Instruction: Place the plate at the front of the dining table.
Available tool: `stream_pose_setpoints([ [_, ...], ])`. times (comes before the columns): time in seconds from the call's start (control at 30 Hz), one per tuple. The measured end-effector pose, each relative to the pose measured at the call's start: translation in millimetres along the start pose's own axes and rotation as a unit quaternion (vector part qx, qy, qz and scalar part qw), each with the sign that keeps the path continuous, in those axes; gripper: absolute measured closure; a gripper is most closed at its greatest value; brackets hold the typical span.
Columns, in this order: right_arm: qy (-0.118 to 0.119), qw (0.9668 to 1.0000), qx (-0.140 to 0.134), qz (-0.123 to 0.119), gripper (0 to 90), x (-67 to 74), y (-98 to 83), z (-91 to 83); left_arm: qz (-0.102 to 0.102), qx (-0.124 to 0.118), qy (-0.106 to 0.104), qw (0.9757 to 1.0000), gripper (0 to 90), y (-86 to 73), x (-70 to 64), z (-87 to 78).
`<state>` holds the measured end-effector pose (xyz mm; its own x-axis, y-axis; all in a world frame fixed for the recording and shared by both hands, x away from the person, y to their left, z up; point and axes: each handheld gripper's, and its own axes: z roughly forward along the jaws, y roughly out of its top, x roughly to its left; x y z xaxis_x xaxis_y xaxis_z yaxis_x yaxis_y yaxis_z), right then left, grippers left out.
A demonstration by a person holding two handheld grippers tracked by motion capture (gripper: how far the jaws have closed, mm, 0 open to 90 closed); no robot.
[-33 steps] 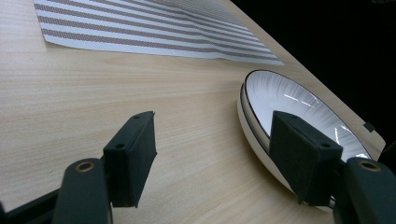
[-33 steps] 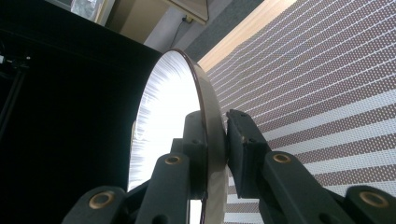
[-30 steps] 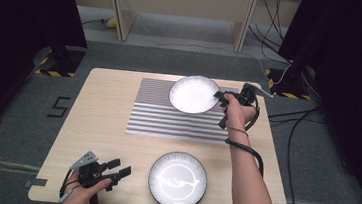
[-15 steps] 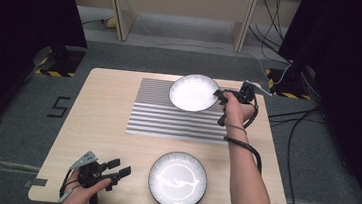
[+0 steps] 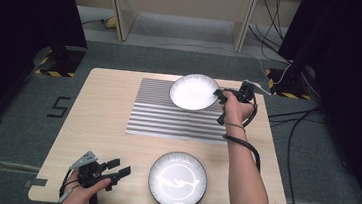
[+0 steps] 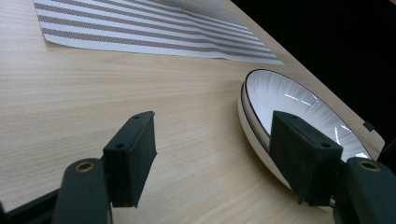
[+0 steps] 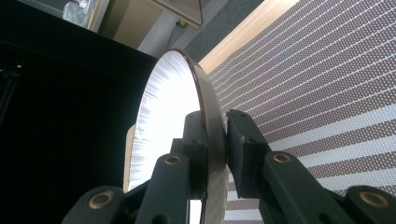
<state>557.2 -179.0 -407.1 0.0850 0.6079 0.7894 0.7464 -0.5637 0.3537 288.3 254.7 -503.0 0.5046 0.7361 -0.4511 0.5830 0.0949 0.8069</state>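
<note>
A white plate [image 5: 193,91] with a dark rim hangs over the far right part of the striped placemat [image 5: 167,118]. My right gripper [image 5: 218,94] is shut on its right rim. In the right gripper view the rim of this plate [image 7: 168,121] sits clamped between the two pads [image 7: 236,140], and the mat [image 7: 327,84] lies behind. A second white plate [image 5: 178,180] rests on the bare wood near the front edge. My left gripper [image 5: 123,168] stands open at the front left, jaws pointing toward that plate [image 6: 299,107], apart from it.
The wooden table [image 5: 102,119] has bare wood left of the mat and between the mat and the front plate. Cables [image 5: 288,117] trail off the right side. Dark curtains and a stand with striped tape [image 5: 54,67] flank the table.
The far plate, held in my right gripper, has shifted slightly. The left gripper and the front plate stay where they were.
</note>
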Motion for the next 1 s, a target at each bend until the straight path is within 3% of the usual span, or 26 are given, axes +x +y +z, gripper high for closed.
stream_pose_setpoints([
  [1.0, -0.014, 0.9998, 0.004, 0.011, 78.0, -6.8, 0.7, 15.2, 0.000, -0.002, 0.002, 1.0000, 30.9, 0.7, 1.6, -1.3],
])
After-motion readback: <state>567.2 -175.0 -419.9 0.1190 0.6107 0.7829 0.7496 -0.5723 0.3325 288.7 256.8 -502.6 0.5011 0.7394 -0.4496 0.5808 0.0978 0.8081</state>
